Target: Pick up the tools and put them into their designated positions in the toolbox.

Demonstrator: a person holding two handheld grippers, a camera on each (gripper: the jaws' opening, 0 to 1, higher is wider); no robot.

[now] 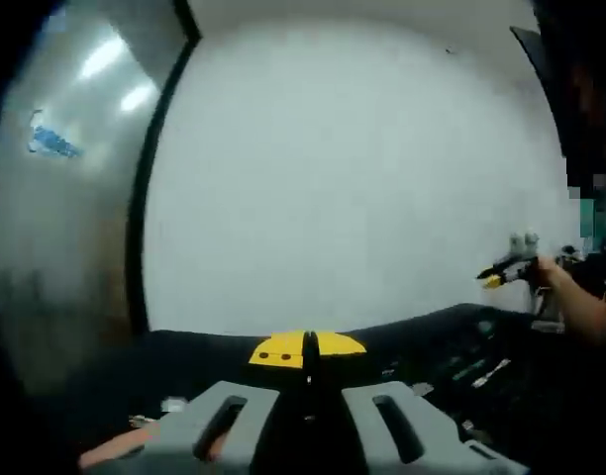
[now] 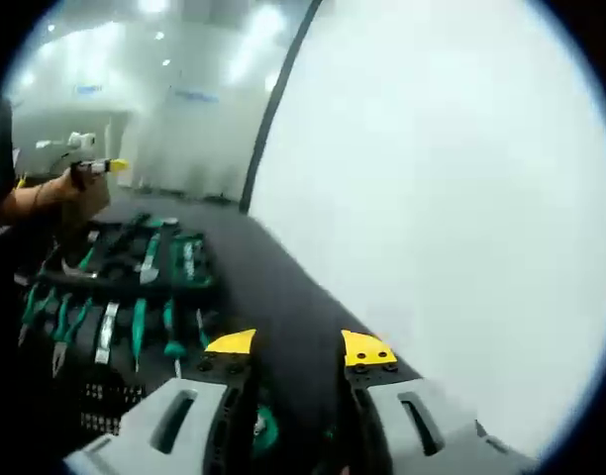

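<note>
My left gripper [image 1: 308,348] has its yellow-tipped jaws brought together, tips touching, with nothing visible between them. It points across the black table [image 1: 184,356] toward a white wall [image 1: 362,178]. My right gripper [image 2: 298,348] has its jaws spread apart. Green-and-black material shows low between the jaw bases; whether that is a tool carried in the jaws or something lying beneath them, I cannot tell.

In the left gripper view, the right gripper appears far to the right with my hand [image 1: 565,287] behind it, raised above the table. In the right gripper view, the left gripper appears at upper left, also held up and well apart from the toolbox.

The toolbox [image 2: 199,265] lies open on the black table, to the left of the right jaws. Its far section holds several green-handled tools [image 2: 150,252] seated in slots. The near section holds a row of green-handled pliers and drivers [image 2: 135,332] lying side by side. Individual slots are too blurred to say which are vacant.

Judgement: the step in hand looks like a transit between placements, both grippers lifted off the work. The next move calls for swinging the right gripper left and down over the box, then aligning with a specific slot or tool before closing.
</note>
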